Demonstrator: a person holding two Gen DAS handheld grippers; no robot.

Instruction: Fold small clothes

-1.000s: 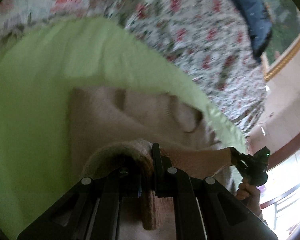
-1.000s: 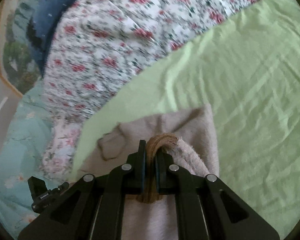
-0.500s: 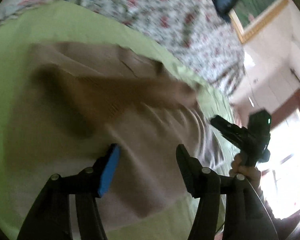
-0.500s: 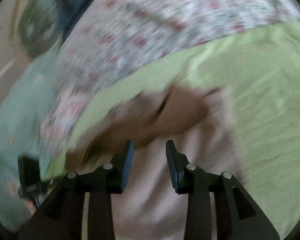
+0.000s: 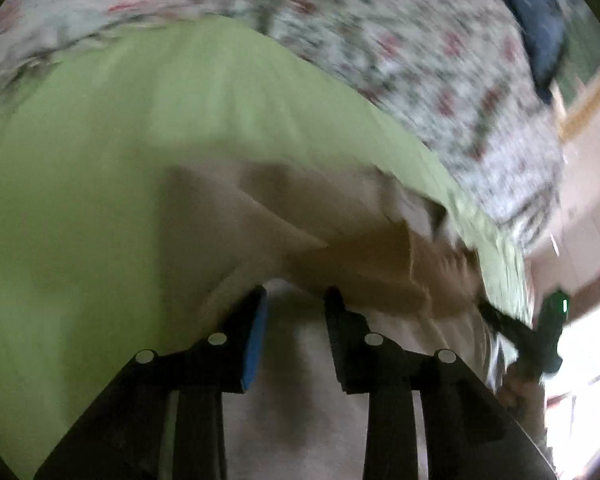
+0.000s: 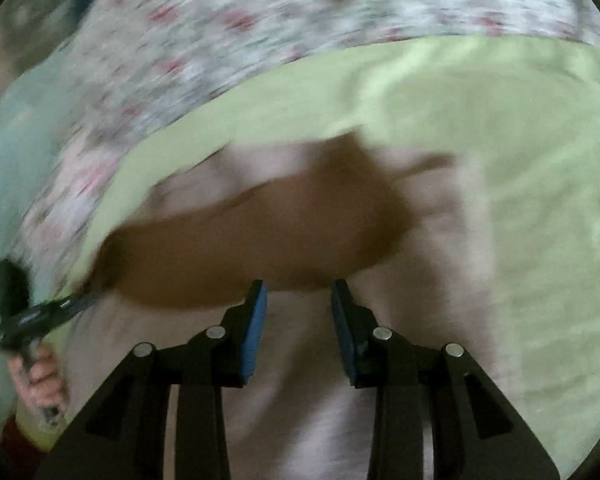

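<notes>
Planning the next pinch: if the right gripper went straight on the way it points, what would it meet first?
Most likely the beige garment lying on the green sheet. The right gripper stands open, nothing between its pads, just above the cloth's darker folded part. The picture is blurred, so depth is uncertain.

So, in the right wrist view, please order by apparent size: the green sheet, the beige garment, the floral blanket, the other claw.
1. Green sheet, largest.
2. Beige garment and floral blanket look about alike; blur and the garment's nearness make this unsure.
3. Left claw, smallest, far off at the picture's left edge.
</notes>
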